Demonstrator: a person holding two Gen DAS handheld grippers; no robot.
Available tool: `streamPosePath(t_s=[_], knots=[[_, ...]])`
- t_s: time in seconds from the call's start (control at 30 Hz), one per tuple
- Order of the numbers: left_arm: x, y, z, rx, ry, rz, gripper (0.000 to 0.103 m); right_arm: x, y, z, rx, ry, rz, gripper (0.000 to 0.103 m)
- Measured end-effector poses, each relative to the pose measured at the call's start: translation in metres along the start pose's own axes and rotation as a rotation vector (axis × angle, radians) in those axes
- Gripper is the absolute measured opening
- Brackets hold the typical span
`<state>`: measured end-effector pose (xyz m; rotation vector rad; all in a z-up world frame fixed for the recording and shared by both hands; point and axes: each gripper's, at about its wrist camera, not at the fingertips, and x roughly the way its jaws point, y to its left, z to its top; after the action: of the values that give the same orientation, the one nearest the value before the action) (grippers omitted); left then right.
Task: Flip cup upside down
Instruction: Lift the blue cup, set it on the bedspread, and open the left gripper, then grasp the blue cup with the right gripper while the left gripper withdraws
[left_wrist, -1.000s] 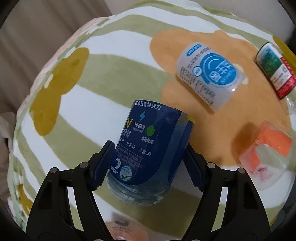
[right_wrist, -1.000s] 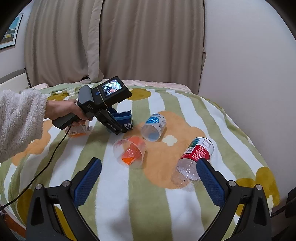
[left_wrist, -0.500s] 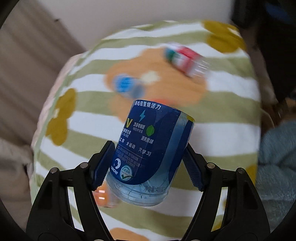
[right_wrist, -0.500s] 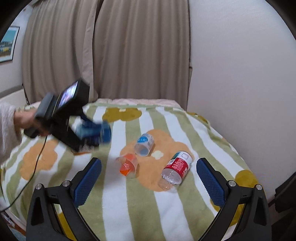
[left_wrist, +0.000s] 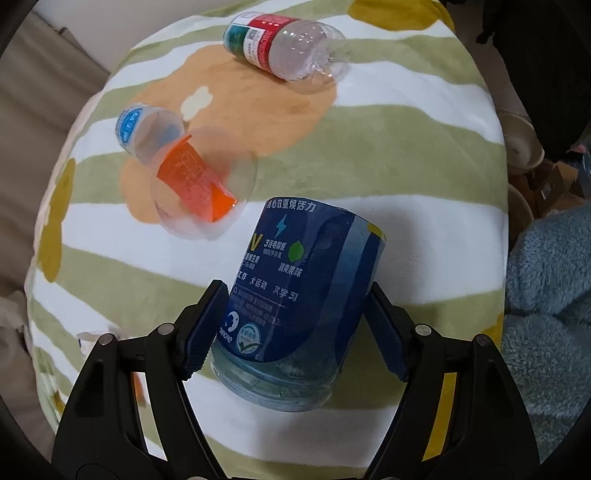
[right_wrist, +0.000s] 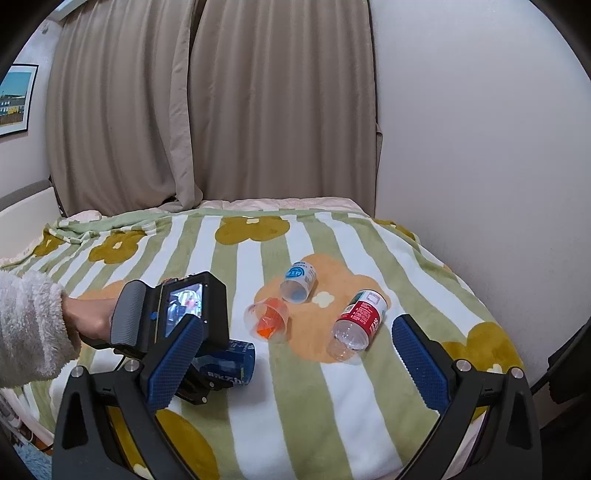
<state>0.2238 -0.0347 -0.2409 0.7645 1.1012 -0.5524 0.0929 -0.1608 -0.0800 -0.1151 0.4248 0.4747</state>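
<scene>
Four cut-bottle cups are sharing a bed with us, on a green-and-white striped blanket (right_wrist: 295, 387) with mustard and orange flowers. We are seeing beige curtains (right_wrist: 207, 110) hanging behind the bed, a white wall (right_wrist: 480, 129) running along its right side, and a framed picture (right_wrist: 13, 98) at the far left.

We are pinching the blue cup (left_wrist: 299, 306) in our left gripper (left_wrist: 295, 328), both pads pressed against its sides. It is tilting, its rim pointing away from the camera toward the blanket and its closed base toward us; whether the rim is touching the fabric we cannot tell. Our right gripper (right_wrist: 295, 358) is hanging spread wide above the blanket, holding nothing.

An orange cup (left_wrist: 203, 184) is lying on its side just beside a white cup (left_wrist: 147, 133) with a blue label, and a red cup (left_wrist: 284, 48) is lying well apart from them.

Compared with a second ago, we are holding the blue cup nearer the front edge of the bed, and the left camera is now facing the other three cups from a new angle.
</scene>
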Motion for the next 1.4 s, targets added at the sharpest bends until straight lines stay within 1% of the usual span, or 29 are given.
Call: streamPosePath(t_s=[0.03, 0.1, 0.17, 0.23, 0.43, 0.53, 0.57, 0.6, 0.63, 0.7, 0.73, 0.8, 0.83, 0.87, 0.93, 1.0, 1.07, 1.13, 1.17, 1.2, 1.27, 1.33, 1.4], knots=[[0.001, 0.001, 0.001, -0.008, 0.001, 0.000, 0.076, 0.000, 0.000, 0.000, 0.000, 0.000, -0.001, 0.102], [0.002, 0.002, 0.003, -0.013, -0.005, 0.012, 0.094, 0.000, 0.001, 0.000, 0.002, -0.002, -0.002, 0.102], [-0.001, -0.003, 0.000, -0.017, -0.024, 0.017, 0.099, 0.001, 0.001, 0.000, 0.002, -0.001, -0.002, 0.102], [-0.006, -0.002, -0.002, -0.020, -0.041, 0.017, 0.100, 0.001, 0.000, 0.000, 0.002, -0.002, 0.000, 0.102], [-0.013, 0.003, -0.007, -0.035, -0.046, 0.041, 0.100, 0.000, -0.001, 0.000, 0.001, -0.008, 0.000, 0.102], [-0.025, 0.005, -0.015, -0.055, -0.054, 0.091, 0.100, 0.003, 0.001, 0.001, -0.025, -0.005, 0.014, 0.102], [-0.034, 0.007, -0.021, -0.072, -0.067, 0.106, 0.100, 0.007, 0.004, 0.002, -0.063, 0.007, 0.044, 0.102], [-0.042, 0.009, -0.027, -0.090, -0.080, 0.111, 0.100, 0.013, 0.007, 0.004, -0.117, 0.034, 0.103, 0.102], [-0.053, 0.011, -0.035, -0.115, -0.096, 0.116, 0.100, 0.024, 0.014, 0.007, -0.217, 0.083, 0.196, 0.102], [-0.074, 0.017, -0.054, -0.180, -0.135, 0.116, 0.100, 0.044, 0.031, 0.011, -0.374, 0.159, 0.278, 0.102], [-0.083, 0.018, -0.064, -0.220, -0.152, 0.121, 0.100, 0.061, 0.045, 0.013, -0.494, 0.224, 0.320, 0.102], [-0.098, 0.019, -0.088, -0.310, -0.183, 0.122, 0.100, 0.088, 0.067, 0.011, -0.642, 0.313, 0.359, 0.102], [-0.104, 0.017, -0.098, -0.349, -0.192, 0.129, 0.100, 0.109, 0.084, 0.007, -0.737, 0.375, 0.379, 0.102], [-0.108, 0.014, -0.106, -0.381, -0.202, 0.131, 0.100, 0.121, 0.093, 0.003, -0.791, 0.412, 0.387, 0.102], [-0.116, 0.004, -0.127, -0.461, -0.234, 0.101, 0.100, 0.153, 0.118, -0.014, -0.924, 0.503, 0.414, 0.100], [-0.119, -0.007, -0.144, -0.524, -0.255, 0.092, 0.100, 0.176, 0.131, -0.030, -1.010, 0.572, 0.418, 0.081], [-0.122, -0.019, -0.155, -0.550, -0.258, 0.122, 0.100, 0.200, 0.142, -0.045, -1.054, 0.652, 0.416, 0.076], [-0.125, -0.028, -0.165, -0.562, -0.266, 0.150, 0.100, 0.212, 0.147, -0.053, -1.078, 0.680, 0.414, 0.076], [-0.127, -0.032, -0.169, -0.570, -0.273, 0.152, 0.100, 0.216, 0.149, -0.055, -1.081, 0.688, 0.419, 0.075], [-0.128, -0.033, -0.172, -0.573, -0.277, 0.152, 0.100, 0.219, 0.152, -0.056, -1.083, 0.698, 0.417, 0.072], [-0.131, -0.033, -0.176, -0.583, -0.289, 0.158, 0.100, 0.228, 0.156, -0.057, -1.085, 0.722, 0.378, 0.066], [-0.135, -0.032, -0.181, -0.592, -0.306, 0.158, 0.100, 0.236, 0.157, -0.051, -1.027, 0.777, 0.350, 0.065], [-0.140, -0.029, -0.183, -0.621, -0.332, 0.140, 0.100, 0.242, 0.158, -0.043, -0.952, 0.822, 0.304, 0.064]])
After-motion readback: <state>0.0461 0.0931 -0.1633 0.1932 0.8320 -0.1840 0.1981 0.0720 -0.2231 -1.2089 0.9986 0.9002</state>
